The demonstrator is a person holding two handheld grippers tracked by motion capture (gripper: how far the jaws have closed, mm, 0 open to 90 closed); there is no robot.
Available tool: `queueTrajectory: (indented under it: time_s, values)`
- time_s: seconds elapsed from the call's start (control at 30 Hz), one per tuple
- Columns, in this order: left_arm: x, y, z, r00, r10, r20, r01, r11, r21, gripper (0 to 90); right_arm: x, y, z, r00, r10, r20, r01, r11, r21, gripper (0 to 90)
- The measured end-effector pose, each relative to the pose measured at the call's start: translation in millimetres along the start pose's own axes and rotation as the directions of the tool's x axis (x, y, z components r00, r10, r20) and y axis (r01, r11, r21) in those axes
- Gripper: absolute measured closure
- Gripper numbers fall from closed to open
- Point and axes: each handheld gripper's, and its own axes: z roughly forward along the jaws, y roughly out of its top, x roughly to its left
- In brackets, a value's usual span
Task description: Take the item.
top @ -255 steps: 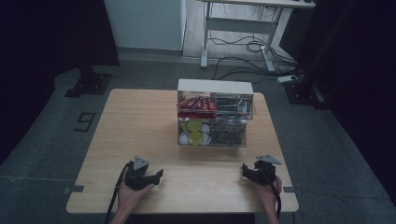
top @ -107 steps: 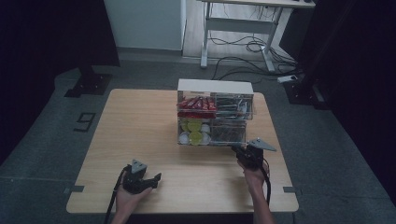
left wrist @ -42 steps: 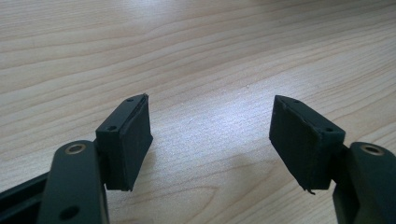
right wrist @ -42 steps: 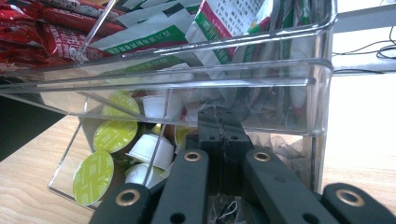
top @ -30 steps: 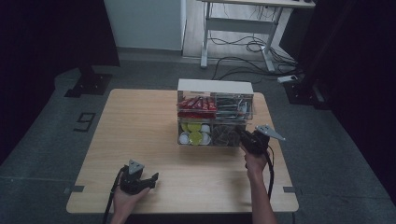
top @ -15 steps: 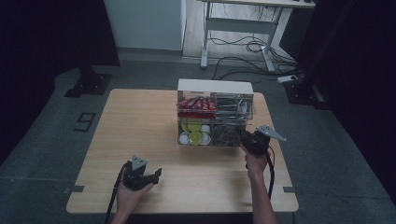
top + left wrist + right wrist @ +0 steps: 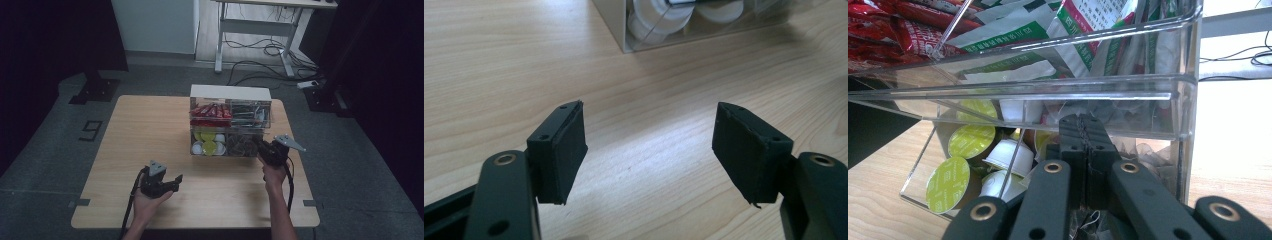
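My right tongs (image 7: pixel 1083 150) pressed closed inside clear organizer (image 7: pixel 230 127) lower bin, maybe pinching sachet, cannot tell. Left tongs (image 7: pixel 649 150) wide apart, empty, over desk (image 7: pixel 150 130), waiting.

Dim surroundings, sharp close-ups, overexposed right background

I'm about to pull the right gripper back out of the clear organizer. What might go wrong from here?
1. The right gripper is shut inside the organizer's lower front bin; pulling could drag neighbouring sachets out.
2. Nothing steadies the organizer: the left gripper is open above bare table, so the organizer may slide.
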Motion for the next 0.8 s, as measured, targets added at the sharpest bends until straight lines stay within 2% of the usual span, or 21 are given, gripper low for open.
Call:
queueTrajectory:
  time_s: [0.33, 0.8]
  values:
    - [-13.5, 18.6, 2.5, 0.9995, 0.023, 0.023, -0.023, 0.9995, -0.022, 30.3, -1.8, 0.1, -1.5, 1.0, 0.002, 0.003, -0.002, 1.0, -0.003, 88.6]
    - [-24.8, 35.3, 9.6, 0.9984, 0.046, 0.032, -0.046, 0.9987, -0.022, 30.4, -3.7, 0.4, -3.1, 0.9999, 0.008, 0.007, -0.008, 1.0, -0.009, 88.7]
